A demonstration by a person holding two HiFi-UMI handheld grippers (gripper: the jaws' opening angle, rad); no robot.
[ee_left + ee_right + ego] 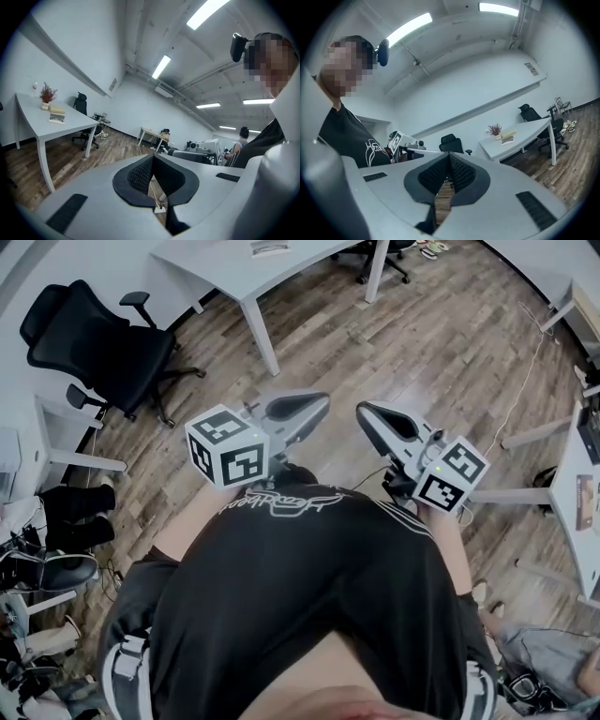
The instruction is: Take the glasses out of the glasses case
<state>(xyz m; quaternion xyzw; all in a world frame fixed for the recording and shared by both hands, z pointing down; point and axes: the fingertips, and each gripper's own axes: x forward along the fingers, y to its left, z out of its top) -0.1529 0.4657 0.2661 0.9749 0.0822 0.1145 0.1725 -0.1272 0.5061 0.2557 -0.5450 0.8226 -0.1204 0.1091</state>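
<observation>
No glasses case and no glasses show in any view. In the head view both grippers are held close in front of the person's black shirt, above the wooden floor. My left gripper points up and to the right, and my right gripper points up and to the left, so their tips nearly face each other. In the left gripper view the left gripper has its ribbed black pads meeting at the tip with nothing between them. The right gripper looks the same in its own view, shut and empty.
A white table stands ahead, a black office chair to the left, and another desk edge at the right. Shoes and clutter lie at the lower left. The left gripper view shows a white table with a plant and books.
</observation>
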